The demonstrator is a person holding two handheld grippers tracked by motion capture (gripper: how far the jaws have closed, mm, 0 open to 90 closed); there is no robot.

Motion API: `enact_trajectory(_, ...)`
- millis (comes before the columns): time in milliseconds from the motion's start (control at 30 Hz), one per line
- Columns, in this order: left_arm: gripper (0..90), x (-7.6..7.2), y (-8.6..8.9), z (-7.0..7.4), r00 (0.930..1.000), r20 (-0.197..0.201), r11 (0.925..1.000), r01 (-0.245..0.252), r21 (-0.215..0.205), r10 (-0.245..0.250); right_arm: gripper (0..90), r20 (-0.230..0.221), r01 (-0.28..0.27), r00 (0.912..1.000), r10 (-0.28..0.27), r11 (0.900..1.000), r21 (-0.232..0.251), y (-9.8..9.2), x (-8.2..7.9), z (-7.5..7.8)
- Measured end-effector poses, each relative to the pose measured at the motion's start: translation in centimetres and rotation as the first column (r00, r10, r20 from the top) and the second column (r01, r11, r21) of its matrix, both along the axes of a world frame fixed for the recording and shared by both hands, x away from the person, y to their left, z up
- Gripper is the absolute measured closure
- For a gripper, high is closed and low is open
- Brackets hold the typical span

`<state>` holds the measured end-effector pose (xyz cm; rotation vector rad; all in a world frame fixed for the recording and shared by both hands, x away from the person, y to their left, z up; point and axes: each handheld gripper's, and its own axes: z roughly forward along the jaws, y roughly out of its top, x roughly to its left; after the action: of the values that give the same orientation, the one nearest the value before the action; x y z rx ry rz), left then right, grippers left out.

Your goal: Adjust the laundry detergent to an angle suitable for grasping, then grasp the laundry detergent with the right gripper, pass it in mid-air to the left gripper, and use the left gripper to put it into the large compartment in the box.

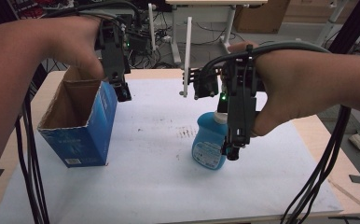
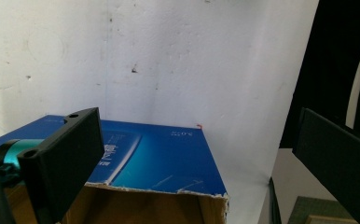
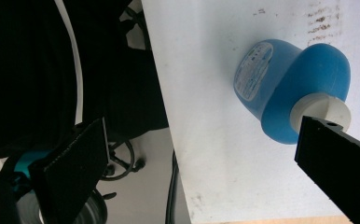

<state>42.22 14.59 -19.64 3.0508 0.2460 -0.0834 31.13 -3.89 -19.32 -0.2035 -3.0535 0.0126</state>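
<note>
Hovering over the table (image 1: 159, 186), I have both grippers spread wide with nothing between the jaws. My right gripper (image 1: 231, 151) hangs just above the blue bottle (image 1: 209, 142), which stands upright right of the table's middle (white cap (image 3: 321, 109) up); in the right gripper view one jaw edge crosses in front of that cap, whether touching I cannot tell. My left gripper (image 1: 123, 92) hangs at the far right corner of the open blue box (image 1: 86, 128), standing at the table's left.
</note>
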Motion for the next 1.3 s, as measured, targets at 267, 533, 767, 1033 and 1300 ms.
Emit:
enact_trajectory(267, 1.8, -0.2, -0.2, 0.1, 1.0, 0.001, 1.0, -0.001, -0.003, 0.001, 1.8, 0.002, -0.007, 1.0, 0.007, 1.0, 0.002, 0.1, -0.3, 0.2)
enact_trajectory(533, 1.8, -0.1, -0.3, 0.0, 1.0, 0.001, 1.0, 0.005, 0.006, -0.005, 1.8, 0.004, -0.004, 1.0, 0.004, 1.0, -0.004, 0.0, -0.4, 0.0)
enact_trajectory(767, 1.8, 0.0, -0.3, 0.0, 1.0, 0.003, 1.0, 0.004, -0.006, -0.004, 1.8, 0.001, -0.008, 1.0, 0.008, 1.0, -0.009, -0.3, -0.3, 0.0)
enact_trajectory(1033, 1.8, 0.2, 0.2, 0.0, 1.0, 0.008, 1.0, -0.005, -0.005, 0.005, 1.8, 0.005, 0.004, 1.0, -0.004, 1.0, 0.0, -0.3, 0.2, -0.2)
enact_trajectory(1300, 1.8, -0.1, 0.1, 0.1, 0.9999, 0.011, 1.0, -0.007, -0.007, 0.007, 1.8, 0.015, 0.023, 0.9996, -0.024, 1.0, 0.02, -1.9, -0.4, -0.4)
